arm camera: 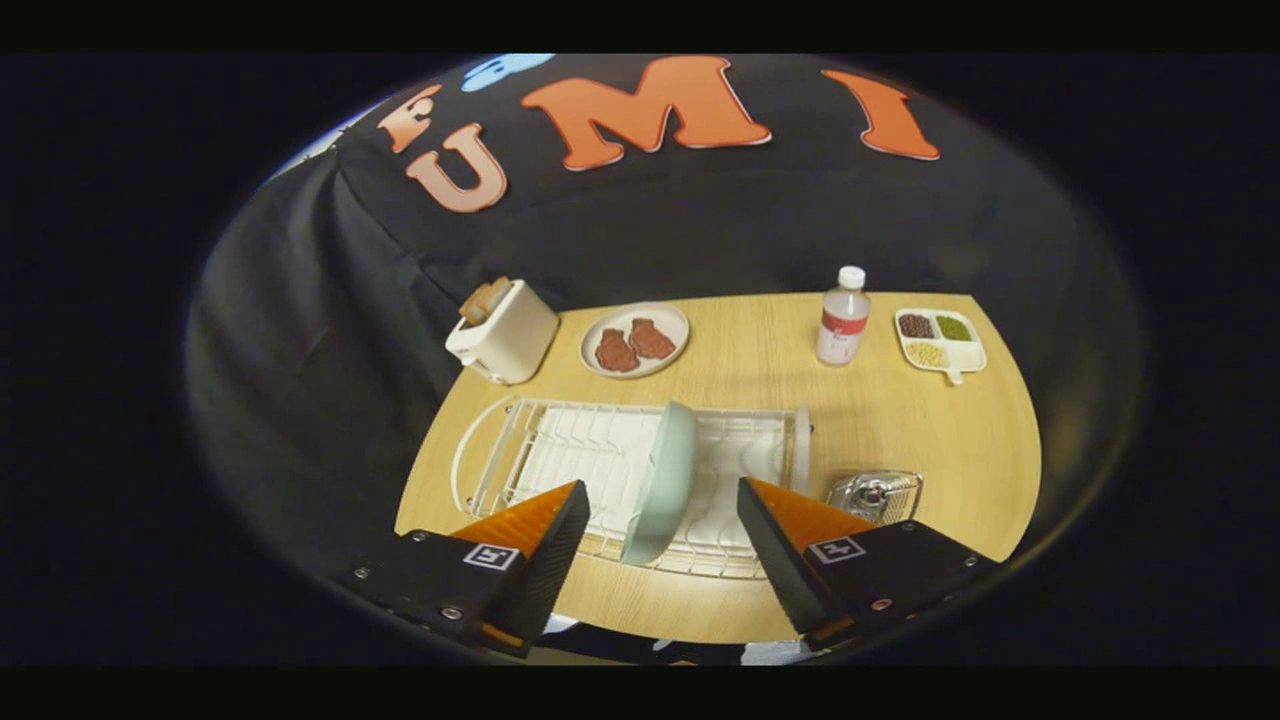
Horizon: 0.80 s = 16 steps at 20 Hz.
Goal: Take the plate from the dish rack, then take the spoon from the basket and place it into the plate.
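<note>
Two fingers of the tool stand spread wide, gripping nothing, above the near side of the table. Between them and just ahead, the plate stands on edge in the rack, pale green, its rim running away from the tool and its faces turned toward the two fingers. That is the relation the next move turns on: the plate already lies on the line between the fingers, so a straight advance and descent should bring one finger to each face, and closing would pinch it across its thickness. The rack's wires sit close beside the plate and could catch a fingertip. The basket lies just right of the rack, beside the right finger; something shiny rests in it, likely the spoon, though too small to tell.
</note>
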Each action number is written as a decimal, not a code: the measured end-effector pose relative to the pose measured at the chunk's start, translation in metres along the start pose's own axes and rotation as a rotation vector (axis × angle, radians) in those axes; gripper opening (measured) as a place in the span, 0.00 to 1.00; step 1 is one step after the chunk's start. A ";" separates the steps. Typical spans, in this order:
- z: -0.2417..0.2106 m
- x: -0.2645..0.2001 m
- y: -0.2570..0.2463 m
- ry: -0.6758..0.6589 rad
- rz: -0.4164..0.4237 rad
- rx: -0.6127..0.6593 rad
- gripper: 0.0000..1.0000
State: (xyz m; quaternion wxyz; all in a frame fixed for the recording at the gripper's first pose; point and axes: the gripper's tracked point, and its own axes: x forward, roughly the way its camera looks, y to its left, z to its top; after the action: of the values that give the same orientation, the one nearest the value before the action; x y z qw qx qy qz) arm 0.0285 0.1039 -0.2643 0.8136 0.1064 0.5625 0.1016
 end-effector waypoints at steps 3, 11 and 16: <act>-0.008 0.026 -0.002 0.115 -0.028 0.012 0.84; -0.032 0.073 0.002 0.276 -0.123 0.002 0.58; -0.046 0.079 0.001 0.310 -0.220 -0.018 0.40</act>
State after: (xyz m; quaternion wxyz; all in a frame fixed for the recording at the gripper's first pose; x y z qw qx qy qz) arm 0.0130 0.1299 -0.3510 0.7243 0.0200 0.6885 0.0320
